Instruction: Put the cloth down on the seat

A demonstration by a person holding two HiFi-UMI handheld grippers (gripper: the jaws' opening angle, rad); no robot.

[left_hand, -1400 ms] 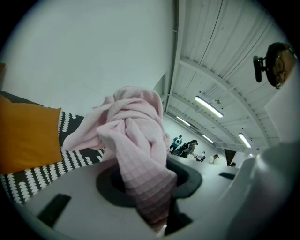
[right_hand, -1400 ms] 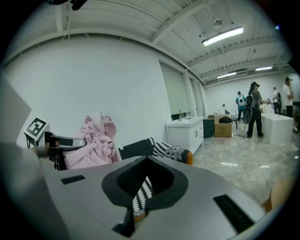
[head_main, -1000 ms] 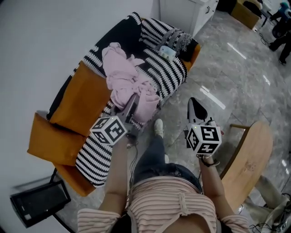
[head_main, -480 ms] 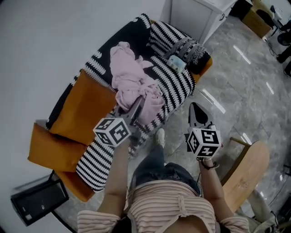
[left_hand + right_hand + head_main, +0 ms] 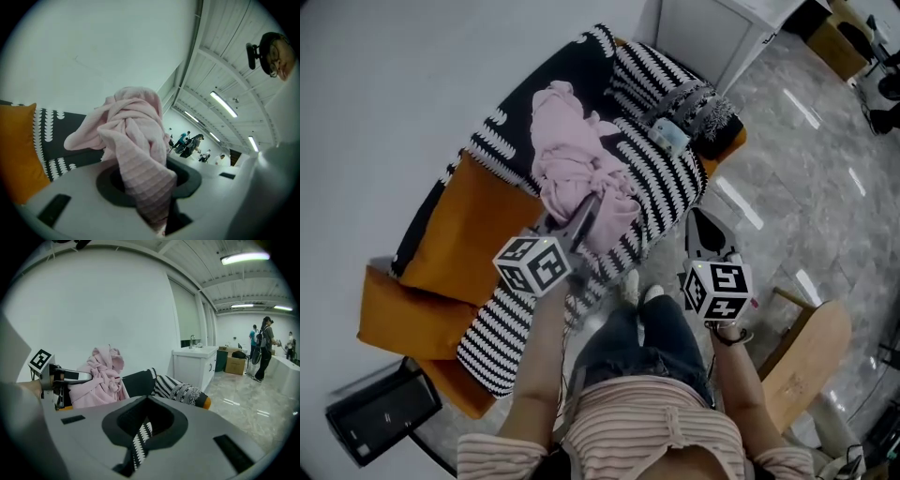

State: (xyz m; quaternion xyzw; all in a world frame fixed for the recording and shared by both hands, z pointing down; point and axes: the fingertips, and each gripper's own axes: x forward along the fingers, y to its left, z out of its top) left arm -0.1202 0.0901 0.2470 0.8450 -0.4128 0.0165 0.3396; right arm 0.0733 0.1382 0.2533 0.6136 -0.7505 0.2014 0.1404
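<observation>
Left gripper (image 5: 589, 214) is clamped on one end of a pink cloth (image 5: 570, 159), its jaws held partly apart by the fabric. The rest of the cloth is heaped at 12 o'clock on the striped blanket (image 5: 661, 178) covering the sofa (image 5: 394, 300). Right gripper (image 5: 705, 230), jaws almost together and empty, hovers over the floor (image 5: 797, 197) at 3 o'clock. An orange cushion (image 5: 459, 225) sits at 9 o'clock and a wooden chair (image 5: 806, 347) at 4 o'clock. Open floor lies toward 2 o'clock.

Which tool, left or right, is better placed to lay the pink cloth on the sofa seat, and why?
Left. The left tool is shut on the pink cloth over the sofa seat; the right tool holds nothing, off to the side over the floor.
</observation>
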